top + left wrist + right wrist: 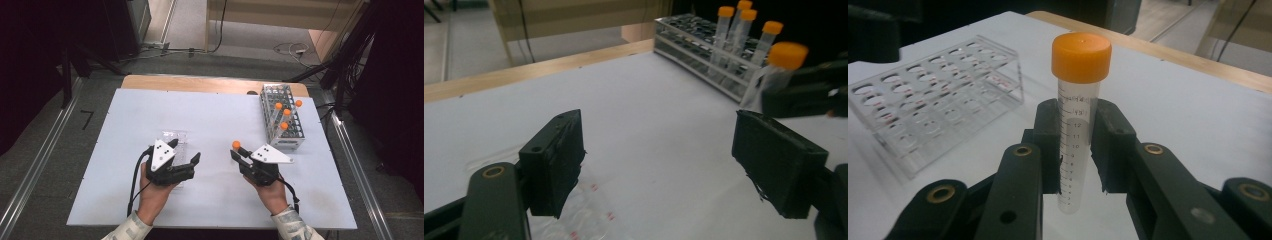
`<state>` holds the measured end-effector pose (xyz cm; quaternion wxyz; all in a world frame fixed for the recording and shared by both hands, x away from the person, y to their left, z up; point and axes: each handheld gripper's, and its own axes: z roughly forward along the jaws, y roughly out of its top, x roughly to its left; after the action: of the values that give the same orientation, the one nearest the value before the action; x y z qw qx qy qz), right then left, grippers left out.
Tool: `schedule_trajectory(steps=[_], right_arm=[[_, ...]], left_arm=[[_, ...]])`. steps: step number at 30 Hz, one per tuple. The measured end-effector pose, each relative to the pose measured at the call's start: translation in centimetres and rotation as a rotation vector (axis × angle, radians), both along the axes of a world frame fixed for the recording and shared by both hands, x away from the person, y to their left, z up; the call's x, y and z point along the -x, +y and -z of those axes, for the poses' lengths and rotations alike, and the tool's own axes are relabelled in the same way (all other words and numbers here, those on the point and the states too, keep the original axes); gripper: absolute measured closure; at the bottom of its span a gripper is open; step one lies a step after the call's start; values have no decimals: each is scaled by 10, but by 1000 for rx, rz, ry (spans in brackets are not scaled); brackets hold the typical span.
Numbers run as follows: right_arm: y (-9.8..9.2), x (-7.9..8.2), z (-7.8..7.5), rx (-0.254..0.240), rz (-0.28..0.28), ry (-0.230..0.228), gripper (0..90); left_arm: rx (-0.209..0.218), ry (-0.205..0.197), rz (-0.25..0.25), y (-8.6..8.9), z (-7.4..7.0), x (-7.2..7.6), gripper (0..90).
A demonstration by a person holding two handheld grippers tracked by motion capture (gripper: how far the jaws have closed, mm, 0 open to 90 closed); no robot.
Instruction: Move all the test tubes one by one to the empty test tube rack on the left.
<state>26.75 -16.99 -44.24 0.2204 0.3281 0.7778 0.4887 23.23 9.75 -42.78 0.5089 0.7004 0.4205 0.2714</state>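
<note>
The desk [150,110] is covered by a white sheet, with the rack [292,137] standing at its far right, four capped tubes upright in it, probably so it stays within reach of the right hand. Nearer, the right tool [1075,150] pinches a tube [1077,135] by its clear body, leaving the orange cap free, above the desk just left of the rack. Its long axis runs between the jaws, cap outward, away from the hand. The left tool [659,155] stands spread with nothing in it, over a flat plastic bag [175,136].
</note>
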Motion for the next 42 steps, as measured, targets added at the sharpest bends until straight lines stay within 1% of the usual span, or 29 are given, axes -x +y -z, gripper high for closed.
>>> schedule_trajectory(steps=[2,3,4,7,8,11,15,18,20,23,25,27,34,37,39,41,42], right_arm=[[9,1,2,7,-21,6,721],[14,1,3,11,-31,5,721],[19,1,4,14,-44,6,721],[28,1,6,20,-61,12,721],[30,1,7,21,-69,15,721],[37,1,9,19,-81,24,721],[41,2,10,17,-94,29,721],[41,2,10,10,-100,32,721],[41,2,10,7,-100,30,721],[40,2,9,3,-100,35,721],[40,2,9,2,-99,36,721],[40,2,9,-1,-100,36,721],[40,2,9,1,-100,40,720],[40,2,10,0,-103,44,706],[40,2,10,-1,-112,50,662],[41,2,10,0,-122,47,587],[41,3,10,1,-125,54,557]], left_arm=[[2,-2,23,-8,-2,-2,225],[2,-2,23,-8,-2,-2,236],[12,5,53,-15,-3,-5,242],[13,5,87,-25,-3,-7,275],[17,8,104,-27,-3,-8,289],[18,14,131,-34,-2,-10,332],[24,23,163,-39,0,-14,425],[24,23,168,-41,2,-16,485],[21,17,173,-41,3,-17,544],[28,13,186,-42,3,-18,621],[29,13,189,-42,4,-18,639],[21,13,191,-43,4,-18,672],[12,11,198,-43,5,-18,694],[11,15,202,-43,5,-19,697],[17,18,202,-42,5,-19,698],[28,22,203,-41,4,-20,699],[33,23,202,-40,4,-20,699]])
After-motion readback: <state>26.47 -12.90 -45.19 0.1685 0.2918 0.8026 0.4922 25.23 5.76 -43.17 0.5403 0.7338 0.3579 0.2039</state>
